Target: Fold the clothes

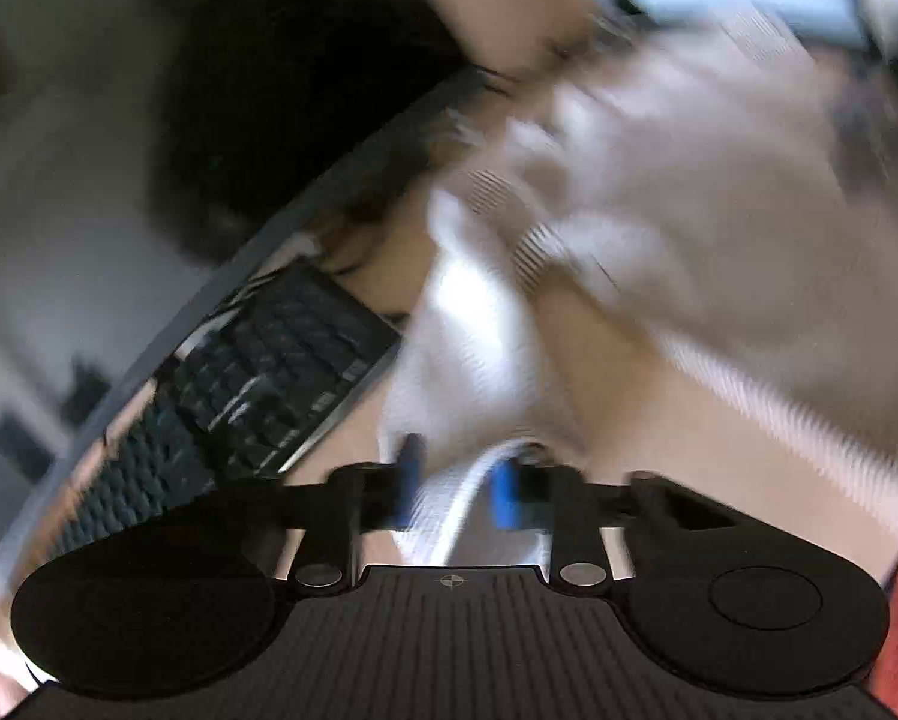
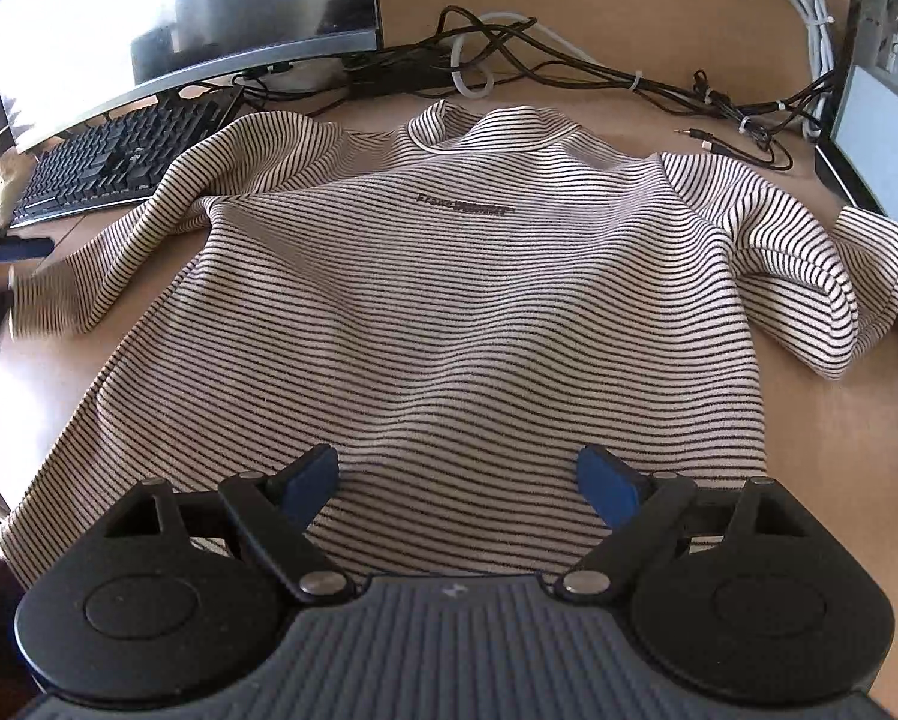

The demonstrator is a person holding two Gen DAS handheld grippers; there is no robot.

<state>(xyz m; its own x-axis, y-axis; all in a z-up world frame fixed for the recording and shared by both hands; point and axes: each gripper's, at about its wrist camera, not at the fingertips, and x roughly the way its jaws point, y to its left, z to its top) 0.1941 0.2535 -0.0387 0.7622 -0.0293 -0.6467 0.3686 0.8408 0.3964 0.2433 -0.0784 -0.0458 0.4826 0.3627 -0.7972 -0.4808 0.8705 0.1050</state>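
A black-and-white striped long-sleeved shirt lies spread flat on the wooden desk, collar toward the far side. My right gripper is open and hovers just above the shirt's near hem. My left gripper is shut on the cuff of the shirt's left sleeve; the view is blurred by motion. In the right wrist view the left gripper shows at the far left edge, beside the left sleeve's cuff. The right sleeve lies bunched at the right.
A black keyboard and a curved monitor stand at the back left. A tangle of cables runs along the back. Another screen stands at the right edge. The keyboard also shows in the left wrist view.
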